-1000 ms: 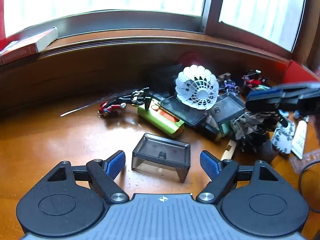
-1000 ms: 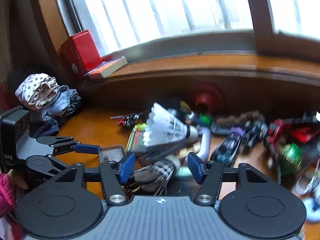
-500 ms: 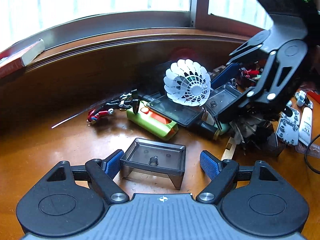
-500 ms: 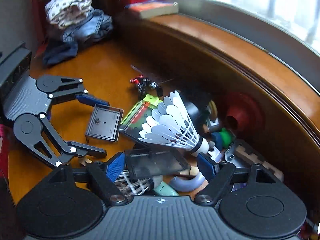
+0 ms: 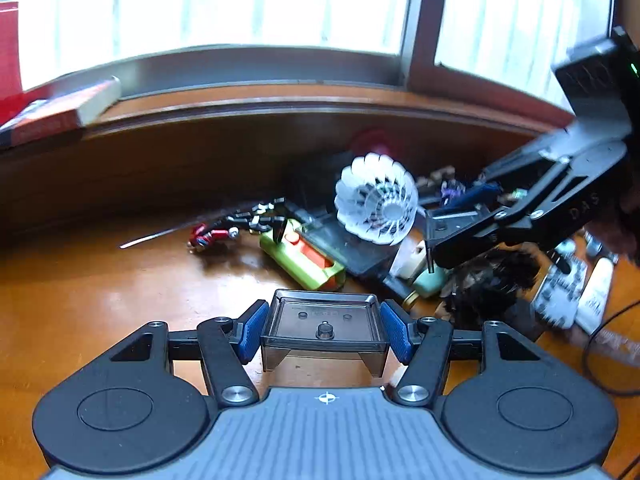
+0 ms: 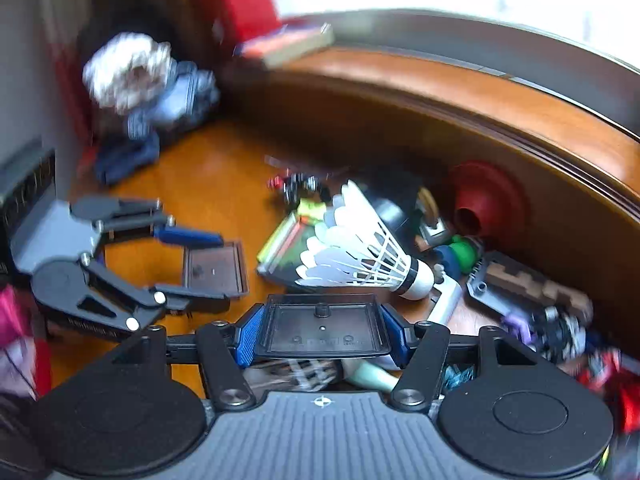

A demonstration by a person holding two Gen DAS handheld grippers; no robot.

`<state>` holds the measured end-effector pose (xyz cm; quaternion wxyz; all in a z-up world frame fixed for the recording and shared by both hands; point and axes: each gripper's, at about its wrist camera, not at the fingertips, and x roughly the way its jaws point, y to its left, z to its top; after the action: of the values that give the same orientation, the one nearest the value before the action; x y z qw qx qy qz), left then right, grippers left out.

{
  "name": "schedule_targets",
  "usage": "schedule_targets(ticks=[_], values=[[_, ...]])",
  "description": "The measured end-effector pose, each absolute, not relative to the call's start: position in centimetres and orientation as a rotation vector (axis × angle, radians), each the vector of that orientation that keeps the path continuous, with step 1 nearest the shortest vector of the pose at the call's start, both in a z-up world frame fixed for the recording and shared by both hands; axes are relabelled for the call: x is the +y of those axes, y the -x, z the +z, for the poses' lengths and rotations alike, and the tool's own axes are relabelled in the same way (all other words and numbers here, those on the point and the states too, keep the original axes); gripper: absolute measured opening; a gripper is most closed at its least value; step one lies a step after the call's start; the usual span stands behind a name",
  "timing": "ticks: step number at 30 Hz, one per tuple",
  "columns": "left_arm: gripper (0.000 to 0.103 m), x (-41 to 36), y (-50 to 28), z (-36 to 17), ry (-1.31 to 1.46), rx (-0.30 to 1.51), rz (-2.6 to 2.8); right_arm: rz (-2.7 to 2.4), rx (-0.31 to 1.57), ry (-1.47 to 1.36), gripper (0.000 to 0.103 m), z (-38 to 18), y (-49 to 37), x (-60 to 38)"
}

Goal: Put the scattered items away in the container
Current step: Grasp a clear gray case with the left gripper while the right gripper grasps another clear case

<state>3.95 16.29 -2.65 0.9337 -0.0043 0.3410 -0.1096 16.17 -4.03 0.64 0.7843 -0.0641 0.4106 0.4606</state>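
Observation:
My left gripper [image 5: 324, 332] is shut on a small smoky clear plastic tray [image 5: 324, 318], its blue pads [image 5: 252, 330] pressed against the tray's two sides, low over the wooden table. My right gripper [image 6: 324, 334] is shut on a second, darker tray [image 6: 324, 326] above the heap of small items. A white shuttlecock [image 6: 360, 256] lies on the heap just beyond it. From the right wrist view, the left gripper [image 6: 200, 268] shows at the left with its tray [image 6: 212, 270]. From the left wrist view, the right gripper [image 5: 460, 216] reaches in from the right.
The heap holds a green and orange toy [image 5: 302, 258], a red and black figure [image 5: 224, 228], a dark feathered shuttlecock [image 5: 492, 284] and blister packs [image 5: 560, 292]. A red cup [image 6: 486, 200] lies by the raised wooden sill [image 5: 280, 100]. Clothes [image 6: 140, 80] are piled far left.
My left gripper moved forward and closed on the tray that lay in front of it. My right gripper swung over the heap and closed on the second tray.

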Motion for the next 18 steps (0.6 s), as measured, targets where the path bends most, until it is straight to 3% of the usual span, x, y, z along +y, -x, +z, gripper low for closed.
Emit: schedule_targets(ticks=[7,18], values=[[0.061,14.1,-3.3,-0.8,0.004,0.716,-0.142,0.86,0.768,-0.13,0.063,2.2,-12.2,-7.7],[0.061,10.9,-2.6,0.3,0.042,0.755,-0.111,0.592,0.771,-0.184,0.063,1.7,-6.7,-11.1]])
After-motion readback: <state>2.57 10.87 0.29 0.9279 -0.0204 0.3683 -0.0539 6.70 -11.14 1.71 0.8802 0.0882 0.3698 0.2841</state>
